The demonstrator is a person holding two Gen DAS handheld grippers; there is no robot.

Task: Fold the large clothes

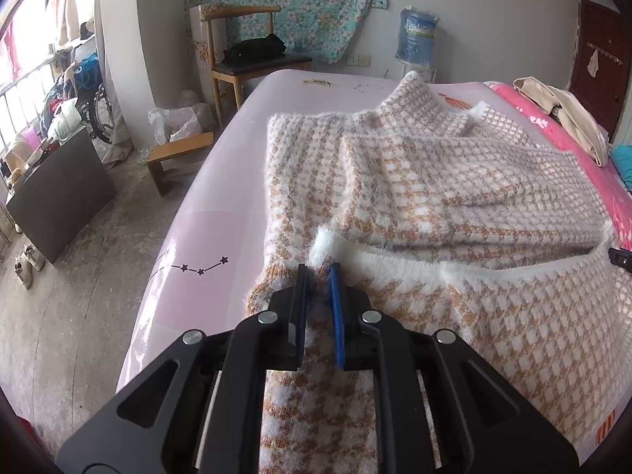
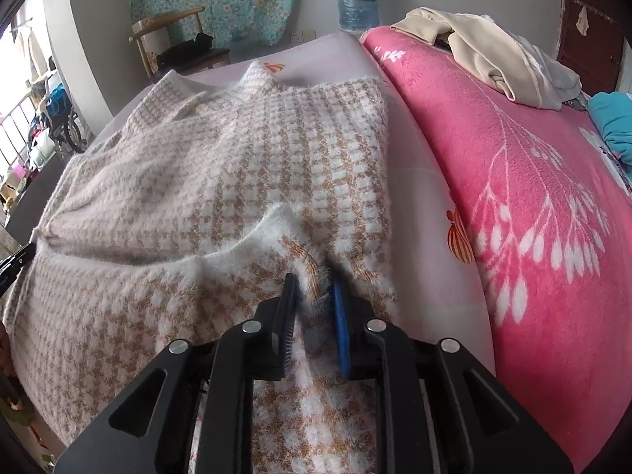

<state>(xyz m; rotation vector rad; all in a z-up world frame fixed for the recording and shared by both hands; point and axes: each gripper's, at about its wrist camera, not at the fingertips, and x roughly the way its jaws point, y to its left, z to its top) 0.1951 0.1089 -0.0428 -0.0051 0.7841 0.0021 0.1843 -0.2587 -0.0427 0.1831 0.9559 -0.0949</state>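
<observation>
A fluffy white-and-tan houndstooth sweater lies spread on the bed, with a sleeve folded across its body and its collar at the far end. My left gripper is at the near left corner, its jaws close together on the fuzzy white hem. In the right wrist view the same sweater fills the middle. My right gripper pinches a raised ridge of the hem at the near right corner. The hem between the two corners is doubled over the sweater's lower body.
The pale lilac sheet ends at the bed's left edge above a concrete floor. A pink blanket covers the right side, with beige clothes piled on it. Beyond stand a wooden chair, a water bottle and a low stool.
</observation>
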